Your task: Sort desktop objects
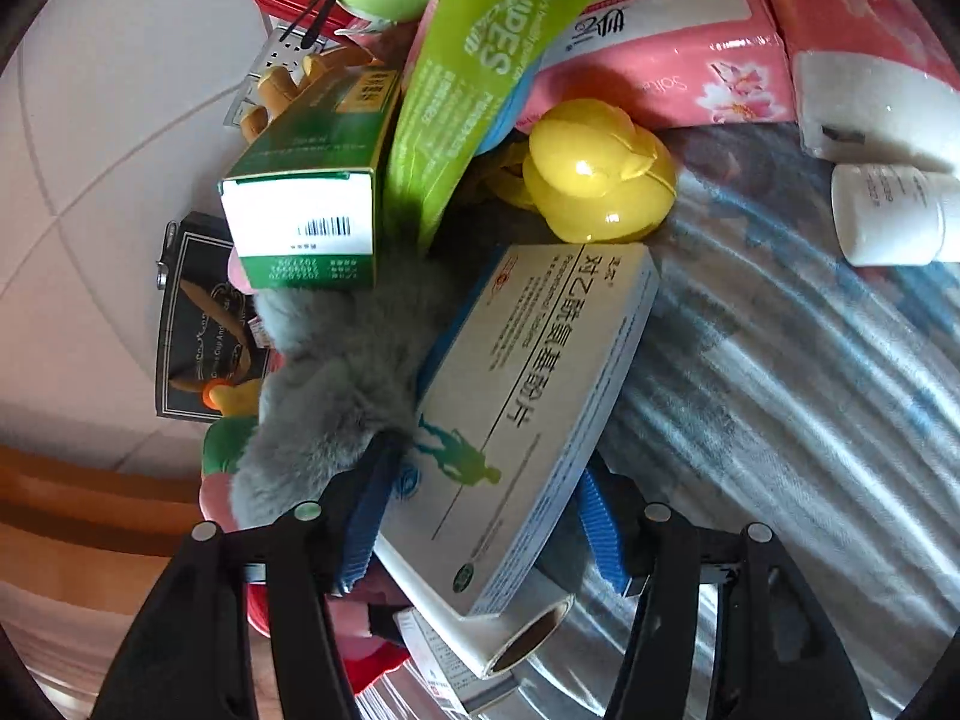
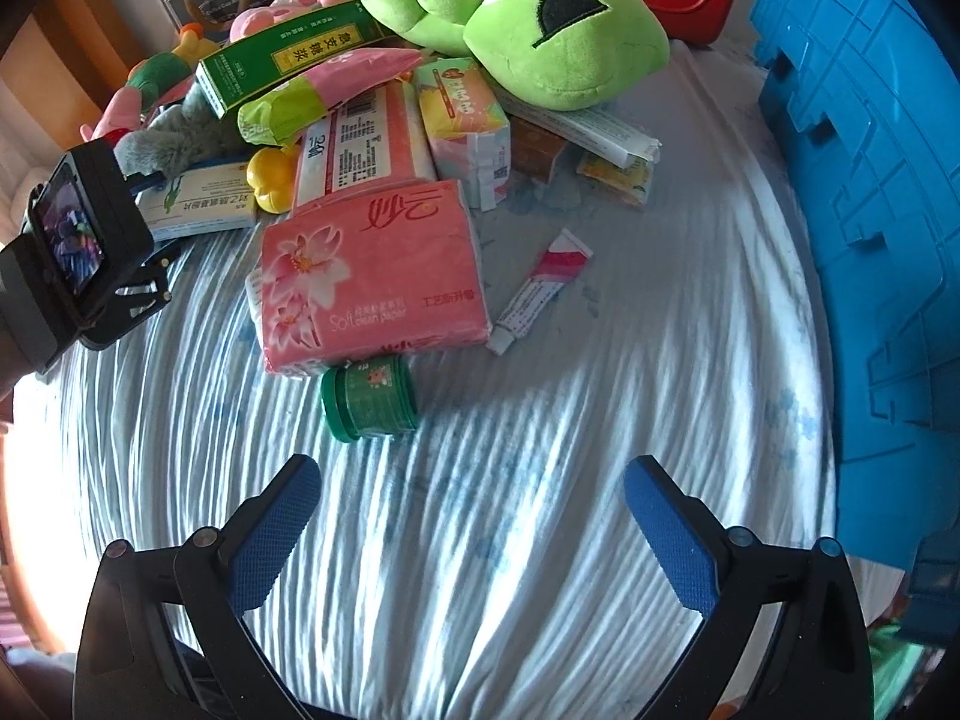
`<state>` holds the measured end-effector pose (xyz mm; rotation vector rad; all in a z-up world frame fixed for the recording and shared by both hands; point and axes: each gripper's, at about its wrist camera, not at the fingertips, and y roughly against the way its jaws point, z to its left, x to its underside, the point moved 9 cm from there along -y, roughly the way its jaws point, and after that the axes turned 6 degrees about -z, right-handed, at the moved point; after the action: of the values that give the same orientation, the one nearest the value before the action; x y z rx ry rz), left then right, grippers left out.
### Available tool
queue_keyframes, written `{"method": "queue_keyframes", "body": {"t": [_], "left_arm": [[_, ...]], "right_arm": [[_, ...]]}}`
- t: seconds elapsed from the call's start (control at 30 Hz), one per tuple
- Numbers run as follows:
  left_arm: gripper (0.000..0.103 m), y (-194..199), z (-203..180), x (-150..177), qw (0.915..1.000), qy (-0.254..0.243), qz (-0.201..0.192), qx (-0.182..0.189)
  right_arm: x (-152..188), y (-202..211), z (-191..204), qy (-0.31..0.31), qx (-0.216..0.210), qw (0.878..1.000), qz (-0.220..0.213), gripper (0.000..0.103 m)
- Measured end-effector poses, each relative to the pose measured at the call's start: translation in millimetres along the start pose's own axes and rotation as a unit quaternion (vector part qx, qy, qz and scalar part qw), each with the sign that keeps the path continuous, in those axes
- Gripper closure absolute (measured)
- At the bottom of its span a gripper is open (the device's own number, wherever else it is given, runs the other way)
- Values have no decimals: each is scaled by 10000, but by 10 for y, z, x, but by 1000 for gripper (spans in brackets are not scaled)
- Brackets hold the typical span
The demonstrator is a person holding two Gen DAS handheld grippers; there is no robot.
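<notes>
1. Two blue pads of the left gripper (image 1: 486, 516) are clamping the white medicine box (image 1: 528, 414), which is lying tilted against the grey plush toy (image 1: 324, 384) beside the yellow duck (image 1: 594, 180).
2. Wide apart, the right gripper (image 2: 474, 516) is hovering empty over the striped cloth (image 2: 540, 450), near the green jar (image 2: 369, 399).

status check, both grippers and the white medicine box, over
Left gripper astride the flat white medicine box, contact unclear. Right gripper open, empty, above the striped cloth. Grey plush toy and yellow plastic duck crowd the box.
</notes>
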<state>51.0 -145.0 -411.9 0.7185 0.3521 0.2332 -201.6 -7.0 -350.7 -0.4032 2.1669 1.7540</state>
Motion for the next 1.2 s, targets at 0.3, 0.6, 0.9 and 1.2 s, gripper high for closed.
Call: {"method": "queue_keyframes", "body": {"t": [0.3,0.6,0.9,1.2], "left_arm": [[87,369,261,-168,9918,1088,-405,529],[87,811,386,43,9549,2638,-382,1307],[87,955,450,215,9424,3126,-144,1184],[87,1100,475,262,9309,3488,23,1081]], "right_arm": [[-61,-289,289,251,-294,9992,-75,0],[-66,-681,493,517,-242,9984,45,30],[-56,-568,579,665,-458,9967,-58,58],[-147,-190,540,1147,-538,9909,-457,58]]}}
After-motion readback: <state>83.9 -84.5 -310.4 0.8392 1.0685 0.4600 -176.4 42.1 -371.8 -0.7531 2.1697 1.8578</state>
